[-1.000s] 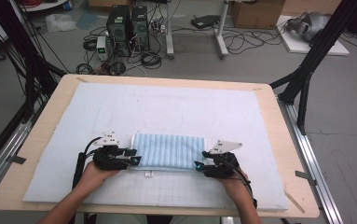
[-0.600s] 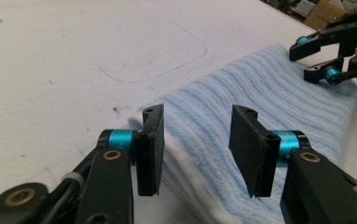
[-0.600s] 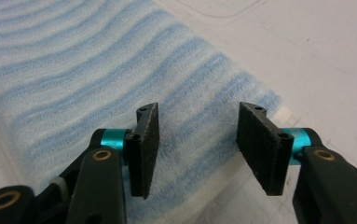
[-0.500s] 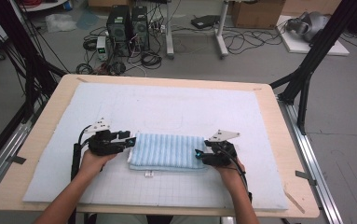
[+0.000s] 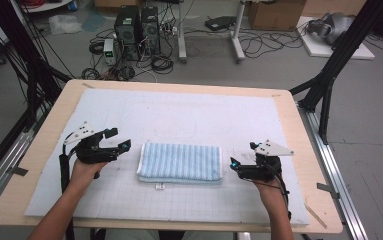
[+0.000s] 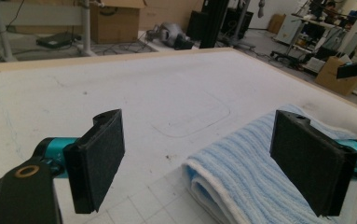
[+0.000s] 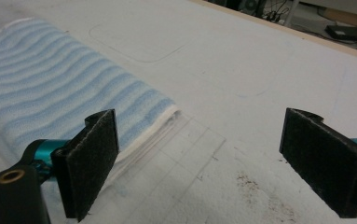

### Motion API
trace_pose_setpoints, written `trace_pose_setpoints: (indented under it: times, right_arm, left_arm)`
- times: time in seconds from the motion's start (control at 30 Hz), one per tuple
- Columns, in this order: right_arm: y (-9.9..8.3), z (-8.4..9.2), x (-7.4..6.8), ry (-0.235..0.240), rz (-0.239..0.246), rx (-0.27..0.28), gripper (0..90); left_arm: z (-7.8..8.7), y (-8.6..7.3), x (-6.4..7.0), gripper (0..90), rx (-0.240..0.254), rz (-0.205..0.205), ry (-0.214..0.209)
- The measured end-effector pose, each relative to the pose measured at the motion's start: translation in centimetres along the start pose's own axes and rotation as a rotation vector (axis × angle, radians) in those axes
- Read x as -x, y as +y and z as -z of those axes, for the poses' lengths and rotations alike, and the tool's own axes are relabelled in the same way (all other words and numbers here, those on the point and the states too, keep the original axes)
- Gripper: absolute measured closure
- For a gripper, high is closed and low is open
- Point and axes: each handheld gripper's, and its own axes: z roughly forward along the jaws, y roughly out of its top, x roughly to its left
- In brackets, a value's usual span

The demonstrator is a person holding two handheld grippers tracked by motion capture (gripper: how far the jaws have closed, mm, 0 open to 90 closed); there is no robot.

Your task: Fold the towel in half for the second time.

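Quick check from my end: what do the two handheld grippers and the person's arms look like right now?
Both the left gripper and right gripper are black-bodied with teal fittings, a black cable and a grey three-cornered plate on top. The fingers are flat black rectangular pads with a rough texture. The forearms are bare, with no sleeves visible.

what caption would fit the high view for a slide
Folded blue striped towel lies on the white mat, with the open left gripper and open right gripper apart from its two ends.

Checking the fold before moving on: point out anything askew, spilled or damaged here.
Little stands out. The folded blue-and-white striped towel lies flat and square on the white padded mat; a small white tag pokes out beneath its near edge, and brownish specks dot the mat.
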Motion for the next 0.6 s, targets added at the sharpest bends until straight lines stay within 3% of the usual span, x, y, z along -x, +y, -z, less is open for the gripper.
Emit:
trace_pose_setpoints:
  times: [0.6]
  right_arm:
    - [0.2, 1.2, 0.1, -0.048, -0.017, 0.008, 11.1]
  left_arm:
    - [0.3, -0.2, 0.9, 19.9, -0.024, -0.065, -0.032]
